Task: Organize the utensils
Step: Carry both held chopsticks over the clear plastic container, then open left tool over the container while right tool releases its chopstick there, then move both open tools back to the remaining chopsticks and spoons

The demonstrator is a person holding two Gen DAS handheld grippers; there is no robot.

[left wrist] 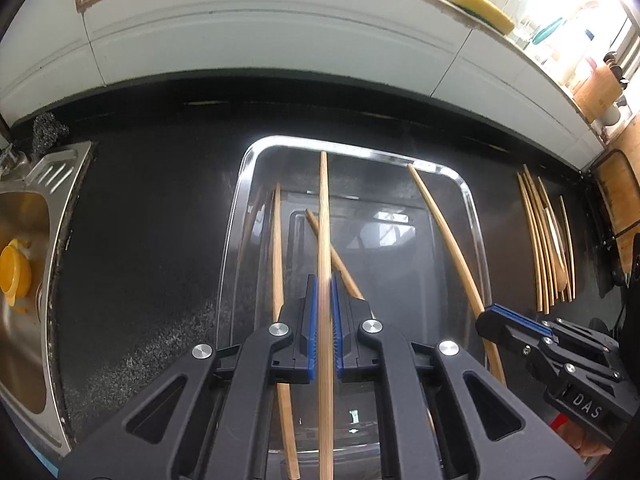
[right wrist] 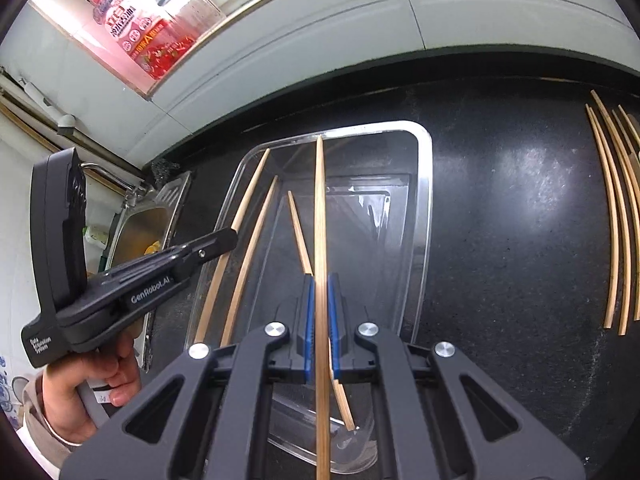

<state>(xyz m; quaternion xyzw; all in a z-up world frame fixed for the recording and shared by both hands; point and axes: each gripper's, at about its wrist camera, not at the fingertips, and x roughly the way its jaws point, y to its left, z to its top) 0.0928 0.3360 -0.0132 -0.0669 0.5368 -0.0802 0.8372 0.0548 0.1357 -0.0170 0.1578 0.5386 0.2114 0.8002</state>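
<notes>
I've got a chopstick (left wrist: 324, 240) clamped in my left fingers (left wrist: 325, 332), the blue pads pinched nearly together on the wood, its tip reaching out over the clear tray (left wrist: 478, 248) on the black desk (left wrist: 140, 240). My right fingers (right wrist: 320, 332) do the same, squeezed tight on a second chopstick (right wrist: 320, 216) that also hangs above the tray. I'd say I'm holding each near the middle so neither tips out on the way, and carrying one per hand halves the trips. Two loose chopsticks (left wrist: 277, 252) remain in the tray, one leaning along the left wall, another (left wrist: 340, 264) lying aslant on the floor under my left stick. Off to the right, well apart from the tray, the sorted bundle of chopsticks (left wrist: 544, 248) lies in a rough row on the desk, and that looks like where these two belong. The left camera catches my right gripper from the side, low at the tray's right edge, with its curved stick rising from it, plus the steel sink (left wrist: 24, 240) and the yellow sponge (left wrist: 474, 6) on the ledge. The right camera shows what that one can't: the hand (right wrist: 84, 396) wrapped round the left gripper's handle, and a pink spray bottle (right wrist: 132, 28) up on the sill. It also shows the bundle lying beside bare desk.
</notes>
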